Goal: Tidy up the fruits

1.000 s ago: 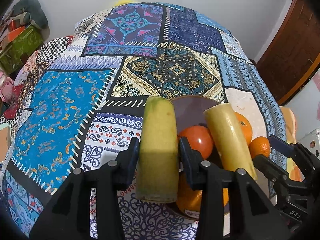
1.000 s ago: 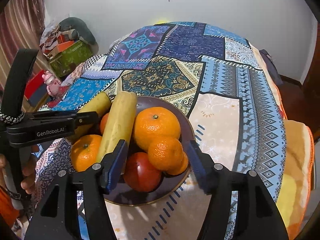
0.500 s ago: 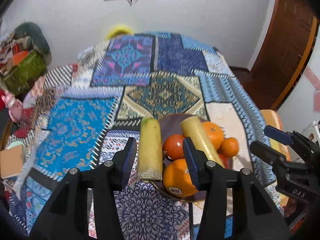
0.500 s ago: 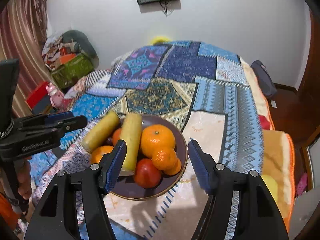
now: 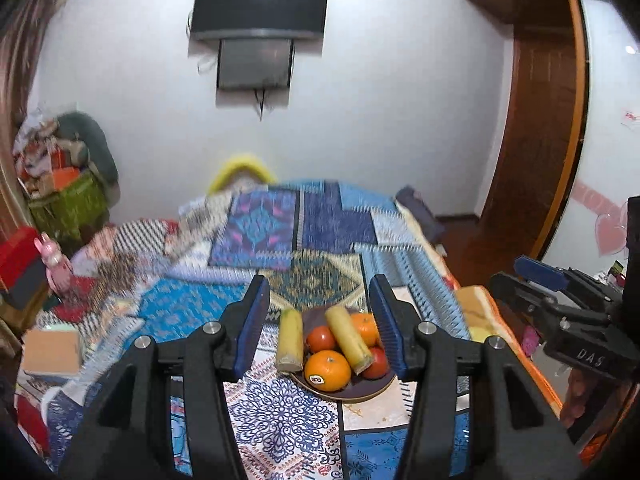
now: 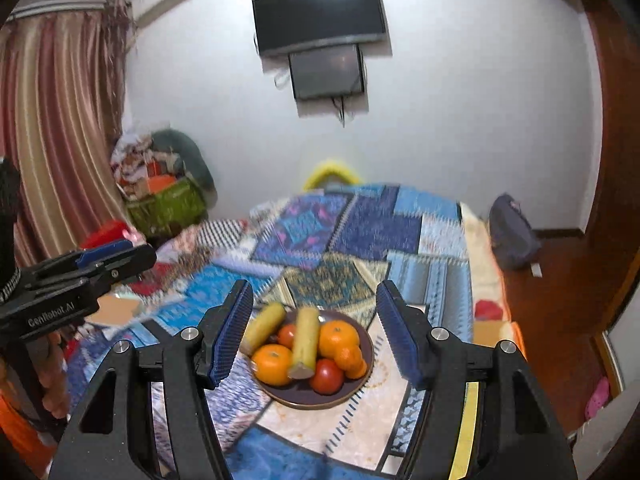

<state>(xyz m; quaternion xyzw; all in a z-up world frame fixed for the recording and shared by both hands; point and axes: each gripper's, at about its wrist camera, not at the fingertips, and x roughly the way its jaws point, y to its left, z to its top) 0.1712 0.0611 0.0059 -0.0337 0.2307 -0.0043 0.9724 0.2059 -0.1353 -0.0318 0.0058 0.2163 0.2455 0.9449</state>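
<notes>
We look along both grippers over a bed covered by a patchwork quilt (image 6: 360,236), with a dark screen (image 6: 320,12) high on the far wall. On the near part of the quilt rests a dark plate (image 6: 352,394) heaped with fruit: two pale yellow banana pieces (image 6: 306,340), one of them lying over the left rim, three oranges (image 6: 339,334) and two tomatoes (image 6: 327,376). Our left gripper (image 5: 319,328) hangs clear of the plate; its jaws have just been opening, and they stand apart with nothing between them. Our right gripper (image 6: 316,332) also stands apart and empty, well back from the fruit. We judge that the placing step is over, since every fruit we can see sits on or against the plate and both hands are clear of it. If anything remains, the next move calls for coming back down to nudge the overhanging banana piece inward, with a gentle close so the pile does not roll.
</notes>
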